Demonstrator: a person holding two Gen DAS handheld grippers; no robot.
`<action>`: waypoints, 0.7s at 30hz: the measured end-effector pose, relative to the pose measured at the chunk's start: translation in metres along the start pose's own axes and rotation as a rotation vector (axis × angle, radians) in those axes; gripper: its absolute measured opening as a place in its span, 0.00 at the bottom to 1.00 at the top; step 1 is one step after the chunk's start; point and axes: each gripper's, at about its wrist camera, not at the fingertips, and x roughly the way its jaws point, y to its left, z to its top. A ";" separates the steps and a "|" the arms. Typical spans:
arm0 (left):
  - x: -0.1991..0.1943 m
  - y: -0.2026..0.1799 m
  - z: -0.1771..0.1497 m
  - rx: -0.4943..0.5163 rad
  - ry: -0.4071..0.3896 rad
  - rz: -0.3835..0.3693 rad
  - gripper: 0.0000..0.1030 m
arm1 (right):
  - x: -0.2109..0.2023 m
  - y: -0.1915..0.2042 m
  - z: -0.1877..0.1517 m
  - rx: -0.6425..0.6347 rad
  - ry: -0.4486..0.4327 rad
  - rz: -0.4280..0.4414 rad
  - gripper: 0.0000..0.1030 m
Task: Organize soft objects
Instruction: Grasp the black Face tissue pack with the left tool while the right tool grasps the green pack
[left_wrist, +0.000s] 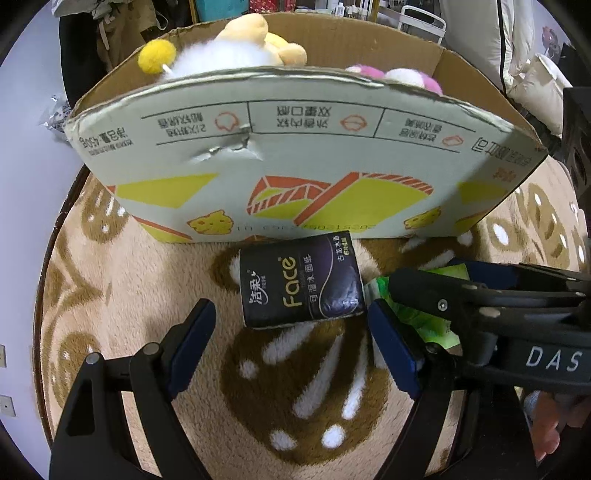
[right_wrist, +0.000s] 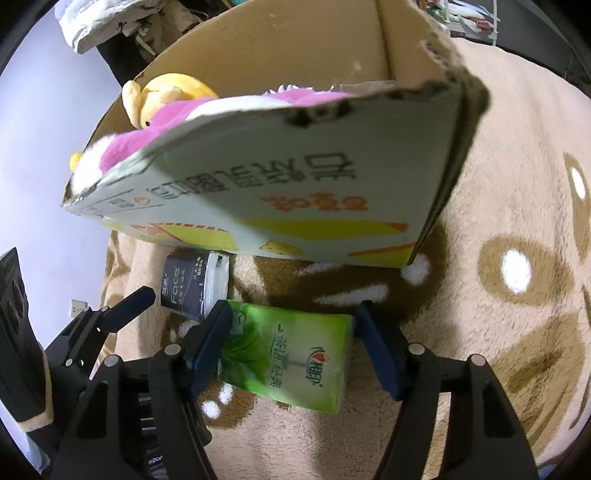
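A printed cardboard box (left_wrist: 295, 155) with torn upper edges is seen standing on a beige fluffy rug with brown and white patterns (left_wrist: 314, 398). Inside the box, a yellow and white plush toy (left_wrist: 236, 48) and a pink and white plush toy (left_wrist: 399, 75) are lying; only their upper parts are visible above the front wall.

In front of the box, on the rug, a black soft pack of paper tissues with the word "Face" (left_wrist: 301, 280) is placed, close to the box wall. Just beside it, a green soft pack of paper tissues (right_wrist: 288, 354) is lying.

The left gripper (left_wrist: 291, 347) is held above the rug with its jaws wide apart. The near end of the black pack is between the blue pads (left_wrist: 195, 336), but it is not touched by them.

The right gripper (right_wrist: 291, 343) is placed around the green pack. Its blue pads (right_wrist: 208, 339) are seen at both short ends of the pack and appear to press on it, so the green pack is gripped.
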 end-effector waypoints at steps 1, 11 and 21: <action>0.000 0.001 0.001 0.001 0.000 0.003 0.81 | 0.000 0.000 0.000 -0.001 0.001 0.000 0.72; 0.007 0.001 0.008 0.010 0.012 0.007 0.71 | 0.001 -0.002 0.001 0.003 0.011 0.007 0.72; 0.004 -0.001 0.001 0.029 0.011 -0.014 0.63 | 0.005 -0.006 0.003 0.011 0.016 0.018 0.73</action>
